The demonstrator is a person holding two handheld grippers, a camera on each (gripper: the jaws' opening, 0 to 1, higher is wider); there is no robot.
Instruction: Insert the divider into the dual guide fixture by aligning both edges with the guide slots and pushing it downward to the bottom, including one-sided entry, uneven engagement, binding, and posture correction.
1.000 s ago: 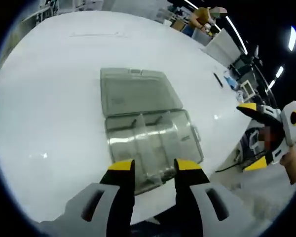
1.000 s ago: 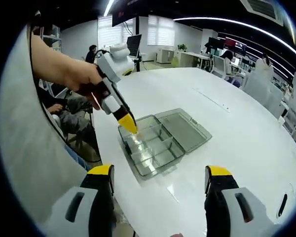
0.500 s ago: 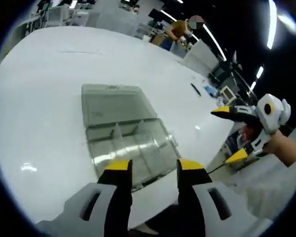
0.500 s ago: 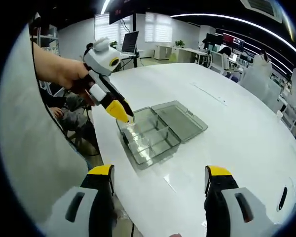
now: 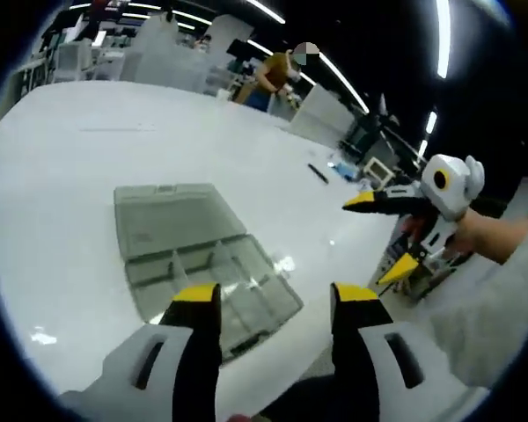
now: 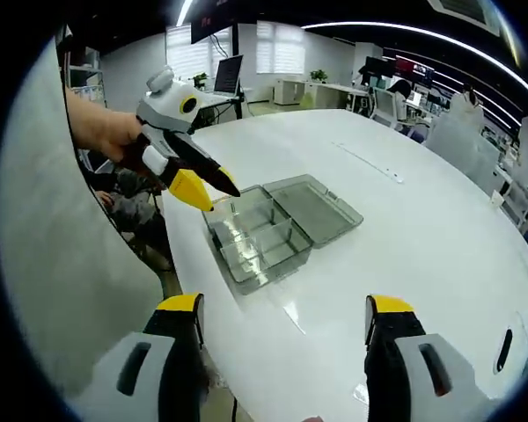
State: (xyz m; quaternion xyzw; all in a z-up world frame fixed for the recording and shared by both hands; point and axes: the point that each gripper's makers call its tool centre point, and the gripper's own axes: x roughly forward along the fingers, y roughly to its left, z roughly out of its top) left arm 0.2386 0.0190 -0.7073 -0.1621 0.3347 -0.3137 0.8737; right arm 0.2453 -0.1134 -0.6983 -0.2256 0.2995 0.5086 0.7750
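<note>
Jaws of my left gripper (image 5: 273, 303) stood apart with nothing between them, their yellow tips hanging over the near edge of the clear plastic organizer box (image 5: 216, 286). From my right gripper's view the same left gripper (image 6: 198, 185) hovered above the box's near corner (image 6: 251, 242), apart from it as far as I could tell, with my hand (image 6: 106, 132) wrapped round its white body. My right gripper (image 6: 282, 312) was wide open and empty too, held back from the box over the bare white table (image 6: 422, 229). In the left gripper view it (image 5: 383, 233) hung off the table's edge, well apart from the box.

The box lay open near the table's edge, its lid (image 5: 163, 220) folded flat on the far side. Thin clear dividers (image 6: 268, 233) stood upright inside the tray, splitting it into compartments; I couldn't tell whether any was fully seated. A dark pen-like thing (image 5: 318, 173) lay farther across the table. Beyond it, a person in a mustard top (image 5: 268, 75) stood among desks.
</note>
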